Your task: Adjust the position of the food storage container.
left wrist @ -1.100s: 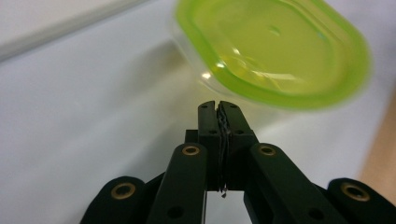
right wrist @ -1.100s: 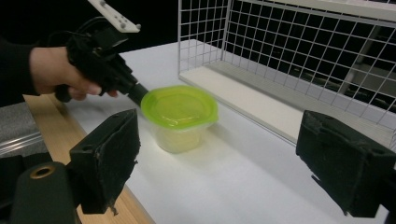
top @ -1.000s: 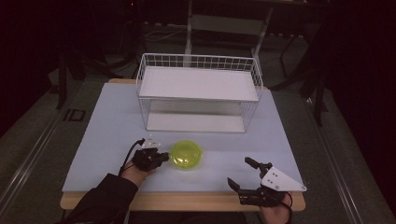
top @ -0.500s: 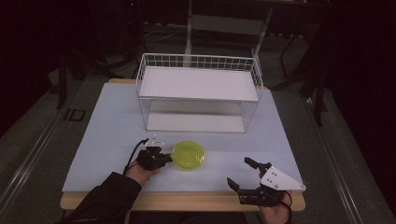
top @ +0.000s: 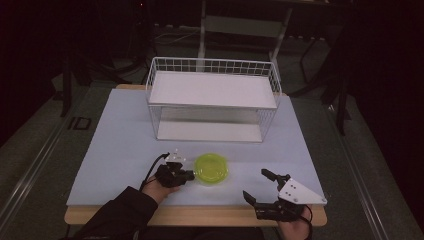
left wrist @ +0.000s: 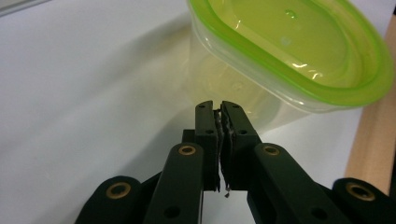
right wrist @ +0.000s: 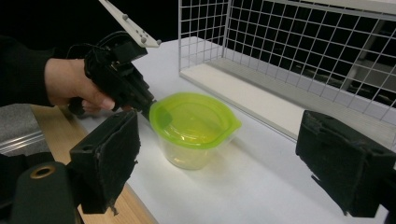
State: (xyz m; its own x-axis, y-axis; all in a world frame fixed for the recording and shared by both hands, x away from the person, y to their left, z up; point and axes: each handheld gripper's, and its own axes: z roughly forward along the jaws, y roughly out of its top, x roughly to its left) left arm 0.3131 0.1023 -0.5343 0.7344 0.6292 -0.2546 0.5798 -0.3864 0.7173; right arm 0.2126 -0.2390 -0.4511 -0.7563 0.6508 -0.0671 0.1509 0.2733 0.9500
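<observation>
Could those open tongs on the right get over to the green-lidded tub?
Probably yes: the right tongs are open, and bare table lies between them and the tub. The left tongs sit at its far side.

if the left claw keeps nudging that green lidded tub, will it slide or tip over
Probably slide, possibly tip. The tub looks like thin clear plastic and seems empty, so likely light on the smooth white table. It narrows toward its base, and the shut left claw meets it up at the lid rim, so a high push might tilt it. The walls may flex.
</observation>
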